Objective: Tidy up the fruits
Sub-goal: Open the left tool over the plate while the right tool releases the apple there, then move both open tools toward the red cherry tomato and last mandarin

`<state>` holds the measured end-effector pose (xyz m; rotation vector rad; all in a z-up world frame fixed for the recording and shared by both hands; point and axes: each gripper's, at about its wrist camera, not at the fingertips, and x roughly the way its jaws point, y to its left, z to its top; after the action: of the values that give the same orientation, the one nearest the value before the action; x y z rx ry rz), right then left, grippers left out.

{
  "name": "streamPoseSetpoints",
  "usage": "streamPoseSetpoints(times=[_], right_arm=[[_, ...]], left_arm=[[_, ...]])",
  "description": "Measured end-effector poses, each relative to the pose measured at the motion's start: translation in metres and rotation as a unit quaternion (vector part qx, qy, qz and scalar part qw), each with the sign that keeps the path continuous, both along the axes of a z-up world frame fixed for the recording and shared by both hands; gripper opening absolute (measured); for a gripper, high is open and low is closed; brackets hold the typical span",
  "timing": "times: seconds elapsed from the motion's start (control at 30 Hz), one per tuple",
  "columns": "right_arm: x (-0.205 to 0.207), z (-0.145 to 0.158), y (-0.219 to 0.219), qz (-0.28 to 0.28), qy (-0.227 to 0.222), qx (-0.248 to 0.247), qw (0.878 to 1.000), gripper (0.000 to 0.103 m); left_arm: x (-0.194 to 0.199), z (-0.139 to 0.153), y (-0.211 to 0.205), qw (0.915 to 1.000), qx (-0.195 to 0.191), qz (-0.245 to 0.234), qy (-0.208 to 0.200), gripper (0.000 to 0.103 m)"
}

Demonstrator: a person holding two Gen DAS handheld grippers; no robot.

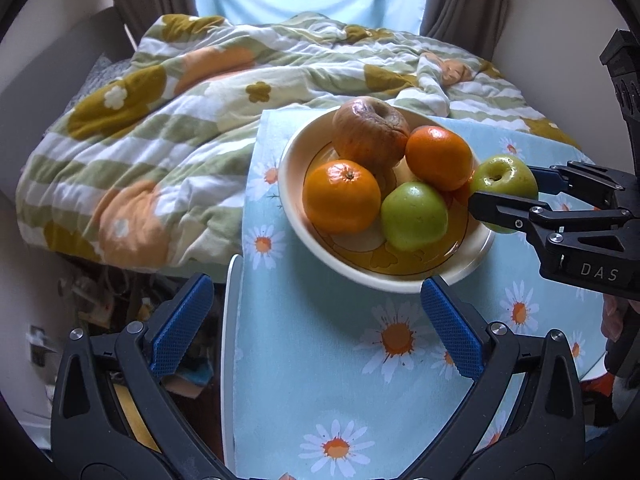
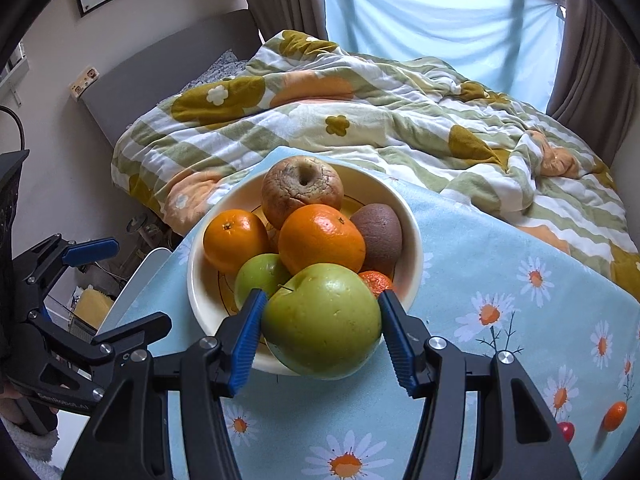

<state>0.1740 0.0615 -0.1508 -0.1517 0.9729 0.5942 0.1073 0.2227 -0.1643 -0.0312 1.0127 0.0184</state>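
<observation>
Between the right tongs [image 2: 322, 334], a green apple [image 2: 322, 320], over the bowl rim [image 2: 200, 304]

The bowl [image 2: 414, 240] is piled full of fruit. The cloth [image 2: 500, 264] right of it is bare. Two small fruits [image 2: 614, 416] sit near its right edge.

A cream bowl [image 2: 416, 240] at frame centre holds a wrinkled brown apple [image 2: 302, 190], two oranges [image 2: 322, 238], a green apple [image 2: 260, 276] and a brown kiwi [image 2: 380, 230]. A second, larger-looking green apple [image 2: 322, 320] sits over the bowl's near rim, stem side up-left.
</observation>
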Motion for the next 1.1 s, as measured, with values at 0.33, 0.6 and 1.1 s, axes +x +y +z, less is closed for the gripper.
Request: streamPoseSetpoints(times=[0.33, 0.6, 1.1], right_arm=[[-0.004, 0.005, -0.004, -0.018, -0.012, 0.023, 0.999, 0.096], [-0.005, 0.02, -0.021, -0.047, -0.024, 0.015, 0.998, 0.097], [-0.041, 0.078, -0.067, -0.121, -0.048, 0.016, 0.991, 0.102]], left_arm=[[-0.004, -0.004, 0.001, 1.0, 0.002, -0.001, 0.004, 0.103], [-0.007, 0.012, 0.005, 0.9999, 0.004, -0.009, -0.005, 0.103], [-0.006, 0.066, -0.028, 0.9957, 0.017, -0.083, -0.037, 0.103]])
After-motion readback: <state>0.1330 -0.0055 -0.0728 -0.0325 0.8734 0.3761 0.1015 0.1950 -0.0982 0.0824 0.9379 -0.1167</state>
